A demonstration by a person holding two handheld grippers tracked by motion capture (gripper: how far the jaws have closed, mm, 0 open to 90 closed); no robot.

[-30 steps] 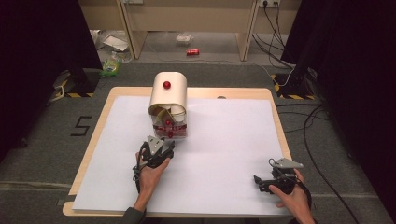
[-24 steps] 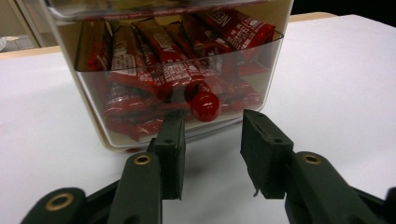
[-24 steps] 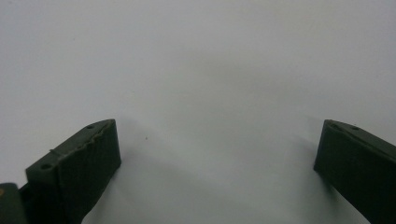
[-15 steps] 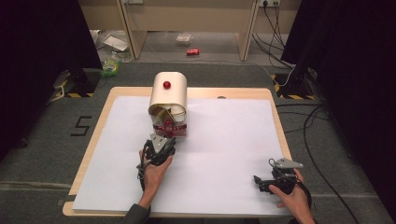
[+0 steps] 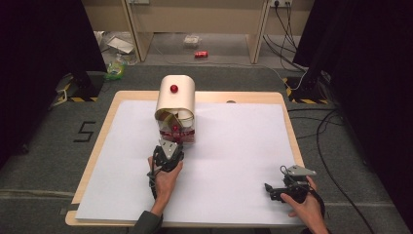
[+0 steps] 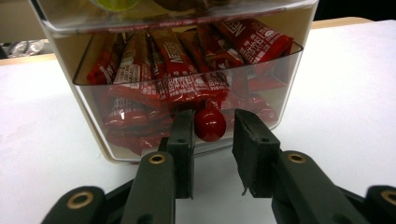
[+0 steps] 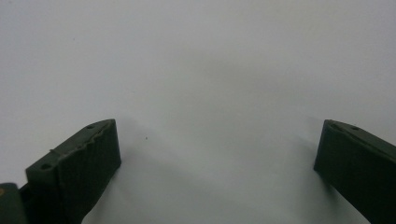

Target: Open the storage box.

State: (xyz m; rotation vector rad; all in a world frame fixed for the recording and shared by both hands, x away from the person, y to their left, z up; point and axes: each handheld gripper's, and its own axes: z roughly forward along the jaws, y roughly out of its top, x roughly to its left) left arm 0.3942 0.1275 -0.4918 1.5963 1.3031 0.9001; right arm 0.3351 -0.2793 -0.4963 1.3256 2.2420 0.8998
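In the high view we see two claws: the left claw points at the front of the one cream round-topped dispenser box on the white-covered wooden counter, and the right claw rests well apart near the counter's front right corner. We count two red round knobs here, one on the box's top and one low on its clear front; the left claw's tips are hard to make out against the box.

In the left gripper view, the left claw has just been closing, and the small red ball-shaped drawer knob sits between its two jaws. One jaw touches the knob or nearly so; the other stands just clear, so the claw is not yet pinching it. Behind the knob, the clear plastic drawer holds a heap of red snack sachets; they overlap too much for us to count. The tray above is cut off.

In the right gripper view, the right claw is spread wide over bare white counter, both jaws cut by the frame.
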